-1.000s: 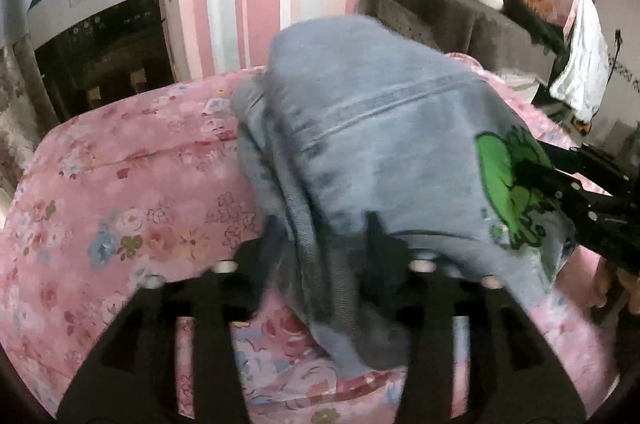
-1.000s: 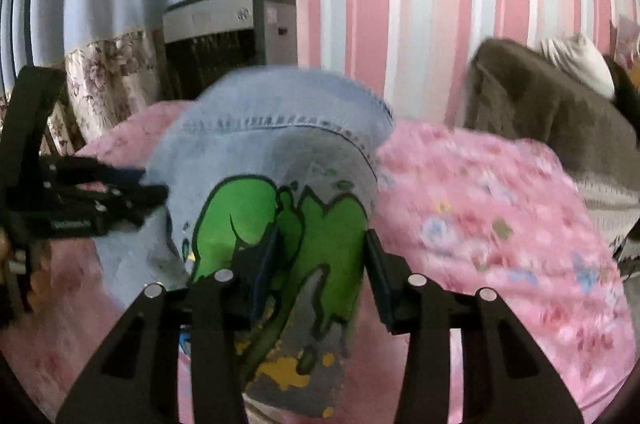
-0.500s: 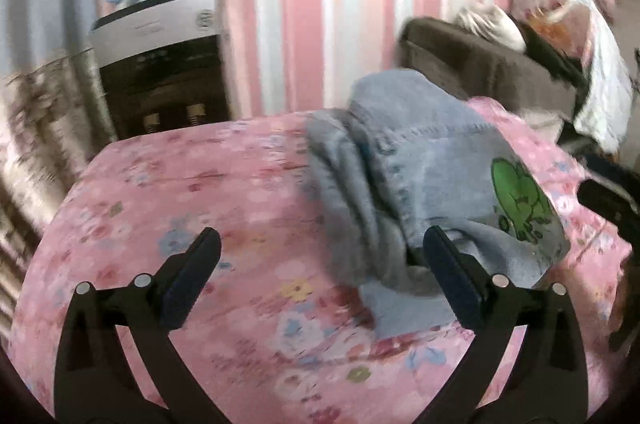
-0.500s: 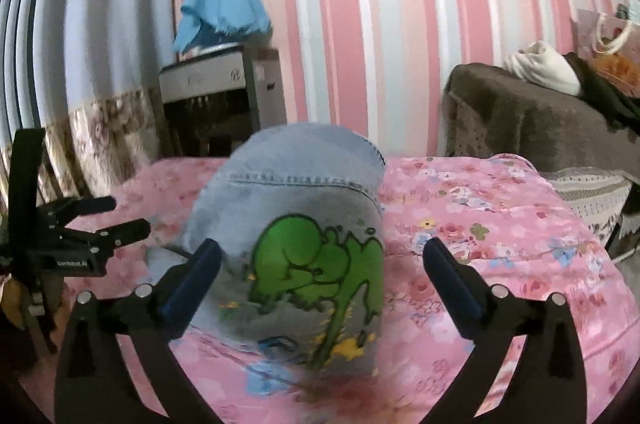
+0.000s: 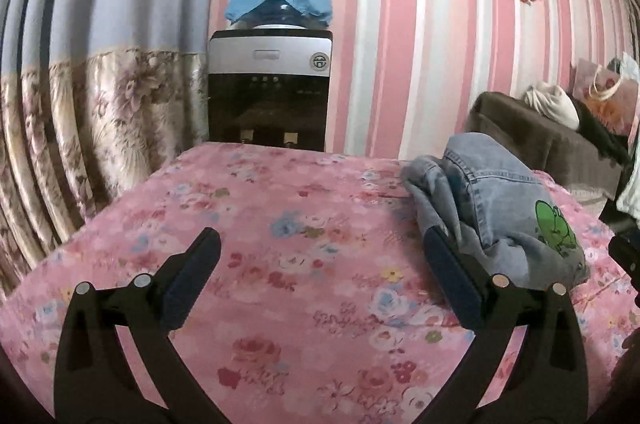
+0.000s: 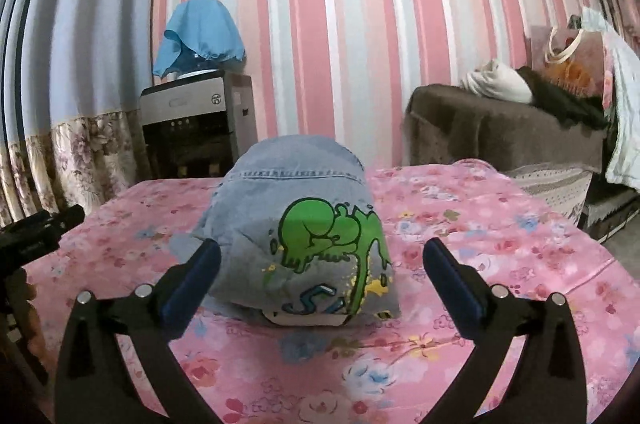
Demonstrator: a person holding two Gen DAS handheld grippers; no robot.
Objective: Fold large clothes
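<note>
A folded light-blue denim garment with a green cartoon print lies on the pink floral table cover. In the left wrist view the garment sits at the right, beside the right finger. My left gripper is open and empty over bare cover, left of the garment. My right gripper is open and empty, its fingers either side of the garment's near end, a little back from it. The left gripper also shows at the left edge of the right wrist view.
A water dispenser with a blue cloth on its bottle stands behind the table against the striped wall. A floral curtain hangs at the left. A brown sofa with piled clothes and bags stands at the right.
Both grippers were shut on the denim garment one second ago. They have opened, let it go onto the cover and pulled back; the left one has swung to the left.
</note>
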